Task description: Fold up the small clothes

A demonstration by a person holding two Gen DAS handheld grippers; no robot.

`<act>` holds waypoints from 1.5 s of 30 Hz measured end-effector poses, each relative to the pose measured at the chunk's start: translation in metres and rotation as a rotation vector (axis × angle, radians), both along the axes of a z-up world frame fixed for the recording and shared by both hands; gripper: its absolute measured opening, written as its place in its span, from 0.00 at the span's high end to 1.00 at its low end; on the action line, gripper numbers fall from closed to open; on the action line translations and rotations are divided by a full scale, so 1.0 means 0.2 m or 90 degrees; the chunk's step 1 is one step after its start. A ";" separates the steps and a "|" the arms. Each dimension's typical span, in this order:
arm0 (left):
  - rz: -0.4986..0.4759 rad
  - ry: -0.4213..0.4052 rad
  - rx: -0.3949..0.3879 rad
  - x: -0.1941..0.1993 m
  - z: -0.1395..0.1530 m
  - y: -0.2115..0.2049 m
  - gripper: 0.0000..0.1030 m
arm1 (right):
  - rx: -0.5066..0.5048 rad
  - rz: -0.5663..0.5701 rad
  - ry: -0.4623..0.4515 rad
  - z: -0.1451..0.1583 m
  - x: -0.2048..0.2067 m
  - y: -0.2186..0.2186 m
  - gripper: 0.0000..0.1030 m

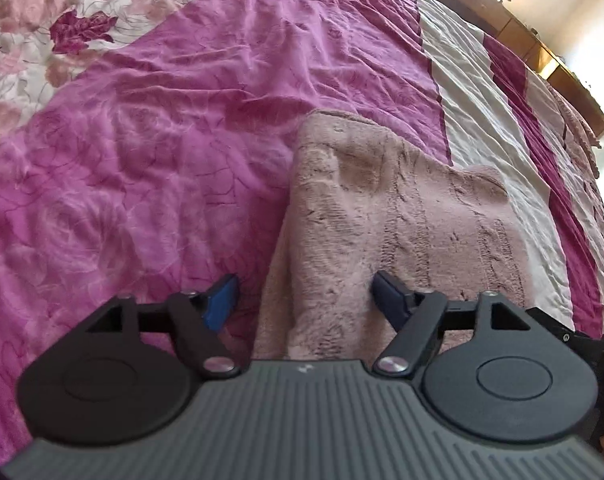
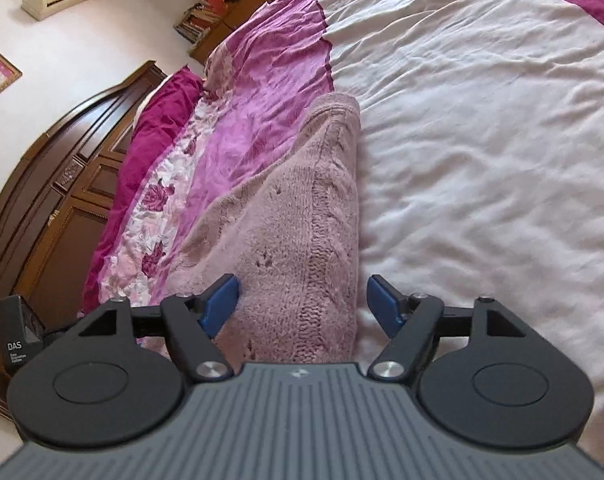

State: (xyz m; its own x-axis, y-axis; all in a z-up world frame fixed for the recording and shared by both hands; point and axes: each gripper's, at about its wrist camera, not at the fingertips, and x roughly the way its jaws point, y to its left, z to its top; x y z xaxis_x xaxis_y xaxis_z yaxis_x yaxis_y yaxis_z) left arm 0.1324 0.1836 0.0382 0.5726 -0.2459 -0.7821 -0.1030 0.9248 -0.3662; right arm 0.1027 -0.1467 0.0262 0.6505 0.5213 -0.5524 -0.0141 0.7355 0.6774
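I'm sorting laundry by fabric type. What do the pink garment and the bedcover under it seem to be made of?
The pink garment looks like a soft, fuzzy knit, probably wool or acrylic: cable ribs and loose stitches show. The bedcover looks like thin woven cotton or polyester with a slight sheen, finely creased, with a printed rose pattern.

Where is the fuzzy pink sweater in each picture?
Left wrist view: the pink sweater lies folded right of the middle, its near edge between the open left claw tips.
Right wrist view: the sweater runs up the middle from the open right claw.
Shared landmark: the white stripe of the bedspread, along the sweater's right side in both.
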 end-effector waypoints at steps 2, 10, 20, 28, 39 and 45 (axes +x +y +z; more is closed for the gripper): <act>0.003 0.004 -0.007 0.01 -0.01 0.01 0.26 | -0.010 0.010 -0.001 0.01 0.02 0.02 0.21; 0.000 0.008 -0.017 0.02 -0.02 0.01 0.25 | -0.042 0.039 0.015 -0.01 0.09 0.13 0.19; -0.007 0.006 -0.015 0.03 -0.04 -0.01 0.25 | -0.050 0.046 0.020 -0.02 0.11 0.15 0.19; -0.021 0.008 -0.047 0.03 -0.06 -0.03 0.27 | -0.046 0.048 0.023 -0.03 0.13 0.16 0.18; -0.058 -0.038 -0.071 0.01 0.00 -0.12 0.65 | -0.024 0.068 -0.004 0.03 0.18 0.13 0.50; -0.070 -0.084 -0.066 -0.03 0.15 -0.22 0.67 | -0.012 0.082 -0.047 0.22 0.18 0.09 0.52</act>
State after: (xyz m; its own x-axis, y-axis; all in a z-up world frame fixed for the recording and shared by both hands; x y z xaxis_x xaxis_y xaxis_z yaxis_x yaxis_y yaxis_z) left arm 0.1272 0.1404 0.0691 0.6335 -0.3883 -0.6693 0.0513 0.8842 -0.4643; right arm 0.1381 -0.1281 0.0702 0.6180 0.5934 -0.5158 -0.1590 0.7368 0.6572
